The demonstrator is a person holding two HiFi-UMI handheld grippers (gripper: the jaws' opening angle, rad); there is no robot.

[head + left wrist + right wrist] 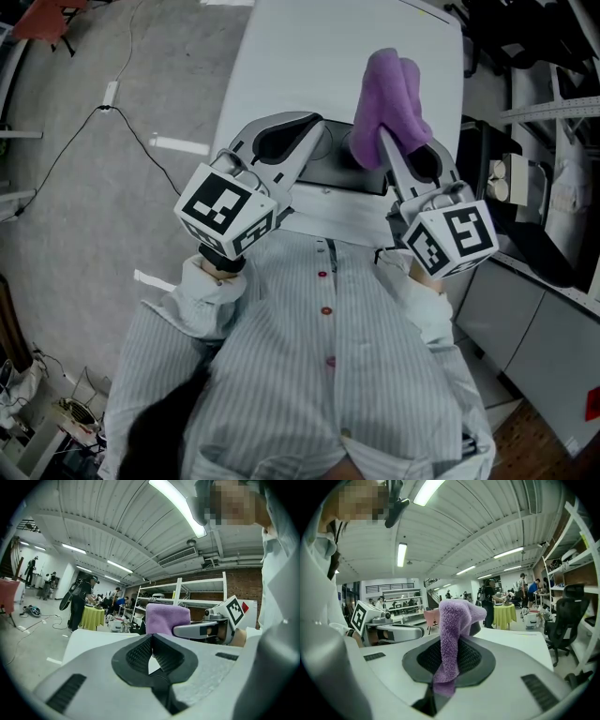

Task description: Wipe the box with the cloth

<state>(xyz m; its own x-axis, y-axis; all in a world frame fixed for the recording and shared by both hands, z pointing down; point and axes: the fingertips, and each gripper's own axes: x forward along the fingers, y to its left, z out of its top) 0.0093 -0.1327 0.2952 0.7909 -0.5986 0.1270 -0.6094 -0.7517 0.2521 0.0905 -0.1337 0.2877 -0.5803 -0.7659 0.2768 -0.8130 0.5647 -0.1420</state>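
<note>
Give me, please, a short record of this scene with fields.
left gripper: shut, empty
right gripper: shut on cloth
cloth: purple, sticks up from the jaws, held in the air
box: dark, on the table near its front edge, in front of the person
wiping: not under way

The purple cloth and right gripper hide most of the dark box behind them
</note>
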